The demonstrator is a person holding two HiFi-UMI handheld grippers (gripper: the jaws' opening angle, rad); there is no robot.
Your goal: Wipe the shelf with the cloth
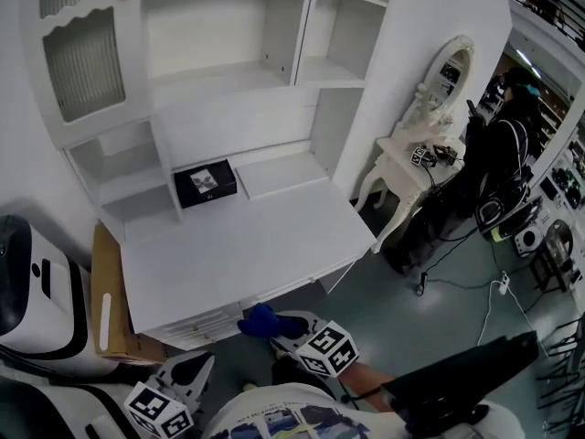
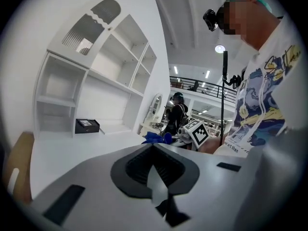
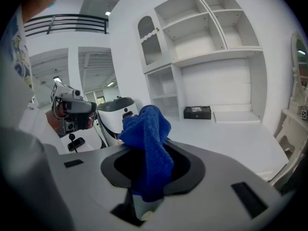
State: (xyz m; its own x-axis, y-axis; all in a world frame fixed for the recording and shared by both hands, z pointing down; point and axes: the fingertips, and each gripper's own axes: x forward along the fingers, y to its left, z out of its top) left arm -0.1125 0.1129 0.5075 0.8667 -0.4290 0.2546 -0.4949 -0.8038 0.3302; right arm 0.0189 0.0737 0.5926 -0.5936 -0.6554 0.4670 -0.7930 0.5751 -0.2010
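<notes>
The white shelf unit [image 1: 238, 99] stands over a white desk top [image 1: 247, 245]. A crumpled blue cloth [image 1: 260, 321] hangs just off the desk's front edge, and my right gripper [image 1: 279, 335] is shut on it. In the right gripper view the cloth [image 3: 147, 138] bulges up out of the shut jaws. My left gripper [image 1: 194, 370] hovers lower left, off the desk's front corner, shut with nothing in it. Its own view shows the jaws meeting in a point [image 2: 154, 148], with the cloth [image 2: 154, 137] beyond. A black box [image 1: 205, 183] rests at the back of the desk.
A white rounded machine [image 1: 27, 282] and a cardboard sheet [image 1: 105, 300] stand left of the desk. At the right are a white vanity table with an oval mirror [image 1: 430, 144], a person in black [image 1: 507, 154] and cables on the floor [image 1: 475, 286].
</notes>
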